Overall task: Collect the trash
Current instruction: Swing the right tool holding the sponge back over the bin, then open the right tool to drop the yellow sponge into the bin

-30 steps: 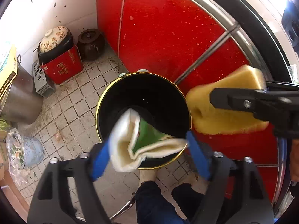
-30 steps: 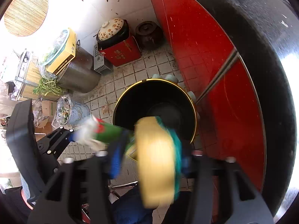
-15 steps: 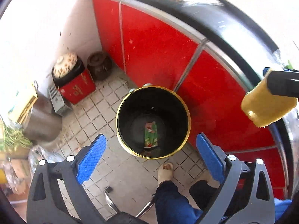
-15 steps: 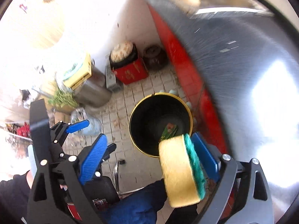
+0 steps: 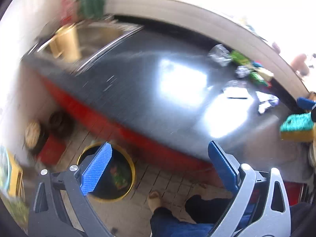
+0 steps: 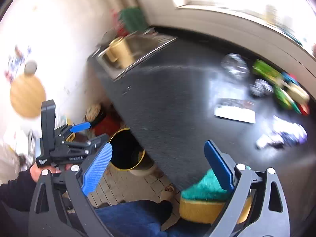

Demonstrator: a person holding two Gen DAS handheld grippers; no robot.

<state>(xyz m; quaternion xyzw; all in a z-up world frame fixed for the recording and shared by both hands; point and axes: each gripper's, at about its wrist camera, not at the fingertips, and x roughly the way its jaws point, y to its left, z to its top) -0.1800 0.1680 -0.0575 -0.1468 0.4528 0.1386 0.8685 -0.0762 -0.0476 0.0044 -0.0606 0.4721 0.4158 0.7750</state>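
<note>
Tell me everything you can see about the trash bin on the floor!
The trash bin is a round bucket, black inside with a shiny yellow-gold rim. It stands upright on the tiled floor, close to the red cabinet front below the dark counter. A green and red wrapper lies at its bottom. The picture is blurry.

I see the bin [image 5: 106, 172] on the floor [image 5: 173, 185] before the counter [image 5: 138, 90], a wrapper [image 5: 118, 177] inside it; the sink [image 5: 94, 37] sits at the counter's far left, litter [image 5: 246, 73] far right.
</note>
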